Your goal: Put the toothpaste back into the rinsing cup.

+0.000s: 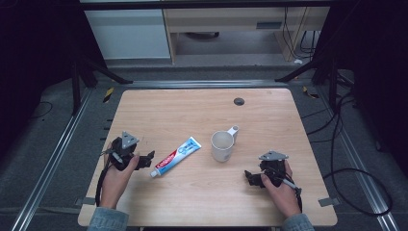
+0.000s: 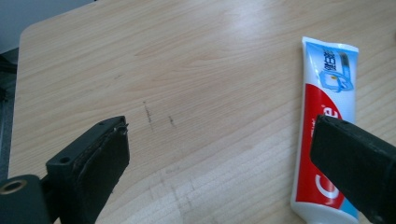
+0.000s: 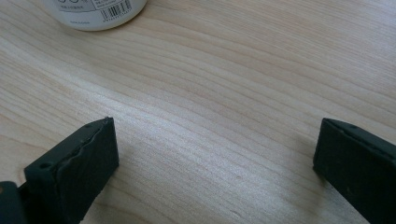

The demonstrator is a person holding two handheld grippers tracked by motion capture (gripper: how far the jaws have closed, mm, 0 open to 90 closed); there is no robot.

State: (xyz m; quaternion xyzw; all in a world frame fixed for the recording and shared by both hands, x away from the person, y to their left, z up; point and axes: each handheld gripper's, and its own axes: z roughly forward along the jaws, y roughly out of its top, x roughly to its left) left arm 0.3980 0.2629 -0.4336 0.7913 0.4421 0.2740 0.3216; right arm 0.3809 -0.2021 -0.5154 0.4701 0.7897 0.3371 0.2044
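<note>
A red, white and blue toothpaste tube (image 1: 175, 156) lies slantwise on the wooden table (image 1: 192, 110), its cap toward the near left. A white mug (image 1: 223, 146) stands upright just right of it, handle pointing away. My left gripper (image 1: 146, 161) rests on the table at the tube's cap end and is open; in the left gripper view the toothpaste tube (image 2: 324, 116) lies partly under the right jaw. My right gripper (image 1: 250, 177) sits at the near right, open over bare wood, with the mug's base (image 3: 95, 11) ahead of it.
A dark round cable hole (image 1: 239, 101) sits near the table's far edge. Black frame legs and cables surround the table on the floor. A cabinet and bench stand beyond the far edge.
</note>
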